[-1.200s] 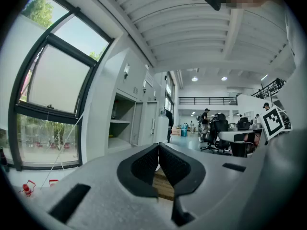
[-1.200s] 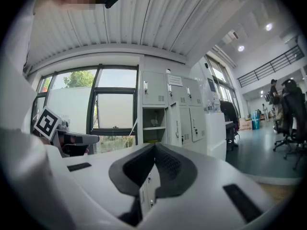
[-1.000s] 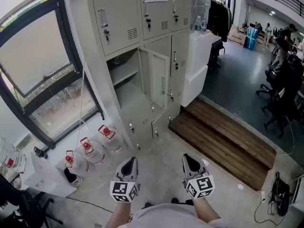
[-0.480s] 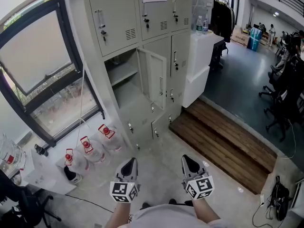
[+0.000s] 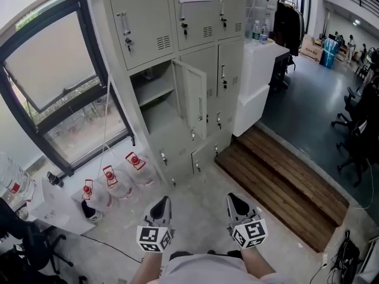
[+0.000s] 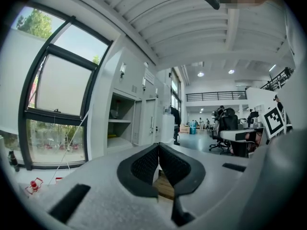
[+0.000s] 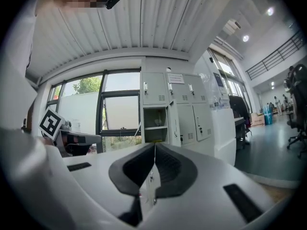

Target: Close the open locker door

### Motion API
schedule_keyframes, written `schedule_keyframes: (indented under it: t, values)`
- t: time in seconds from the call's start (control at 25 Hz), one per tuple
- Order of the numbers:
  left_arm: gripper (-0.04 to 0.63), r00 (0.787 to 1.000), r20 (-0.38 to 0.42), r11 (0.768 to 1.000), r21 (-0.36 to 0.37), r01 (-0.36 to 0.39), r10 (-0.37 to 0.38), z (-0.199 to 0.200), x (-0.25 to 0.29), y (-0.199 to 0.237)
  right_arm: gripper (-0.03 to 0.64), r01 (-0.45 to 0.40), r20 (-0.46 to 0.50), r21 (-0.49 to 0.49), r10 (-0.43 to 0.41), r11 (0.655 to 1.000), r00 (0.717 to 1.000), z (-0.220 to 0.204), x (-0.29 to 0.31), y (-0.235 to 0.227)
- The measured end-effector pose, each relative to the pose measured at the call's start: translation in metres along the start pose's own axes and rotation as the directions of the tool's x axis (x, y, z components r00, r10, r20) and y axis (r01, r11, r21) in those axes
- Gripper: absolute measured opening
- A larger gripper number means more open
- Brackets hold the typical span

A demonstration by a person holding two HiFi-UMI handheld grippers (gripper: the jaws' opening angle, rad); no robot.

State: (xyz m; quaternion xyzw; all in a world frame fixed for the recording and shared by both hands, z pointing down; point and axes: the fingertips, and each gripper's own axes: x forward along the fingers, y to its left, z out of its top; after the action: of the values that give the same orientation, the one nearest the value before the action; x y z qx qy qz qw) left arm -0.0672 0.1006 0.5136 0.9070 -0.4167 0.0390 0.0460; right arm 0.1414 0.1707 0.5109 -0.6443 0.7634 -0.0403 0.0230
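The grey locker bank (image 5: 177,16) stands ahead of me in the head view. One middle door (image 5: 193,98) hangs open, swung out to the right of its shelved compartment (image 5: 153,93). Both grippers are low in the frame, well short of the lockers. The left gripper (image 5: 160,208) is shut and holds nothing, and the right gripper (image 5: 237,205) is shut and holds nothing. In the left gripper view the open compartment (image 6: 120,123) shows beyond the closed left gripper (image 6: 158,146). The right gripper view has the same compartment (image 7: 155,123) above the closed right gripper (image 7: 154,145).
Three water bottles (image 5: 112,183) with red caps stand on the floor left of the lockers, below a large window (image 5: 53,81). A wooden step (image 5: 284,182) lies to the right, beside a white cabinet (image 5: 257,81). Office chairs (image 5: 361,135) stand far right.
The head view has shifted a little, so the lockers sit slightly further right in the frame. Both grippers keep their place and stay shut.
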Motion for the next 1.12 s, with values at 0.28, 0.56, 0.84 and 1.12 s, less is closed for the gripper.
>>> schedule_keyframes:
  t: [0.28,0.56,0.84,1.12]
  values:
    - [0.009,1.000,-0.003,1.000,-0.001,-0.020,0.020,0.004,0.020,0.002,0.014,-0.012,-0.001,0.010,0.012,1.000,1.000,-0.002,0.021,-0.021]
    - [0.009,1.000,-0.001,1.000,-0.004,0.000,0.000,0.005,0.076,0.040,0.014,0.008,-0.024,0.008,-0.008,1.000,1.000,-0.011,0.077,-0.036]
    - [0.009,0.999,0.000,0.999,-0.004,0.053,-0.053,0.015,0.157,0.113,0.014,0.082,-0.021,0.011,-0.082,0.997,0.996,-0.007,0.172,-0.050]
    - [0.009,0.992,0.030,0.992,0.022,0.122,-0.123,0.044,0.218,0.187,0.014,0.139,0.025,0.002,-0.139,0.990,0.990,0.014,0.267,-0.047]
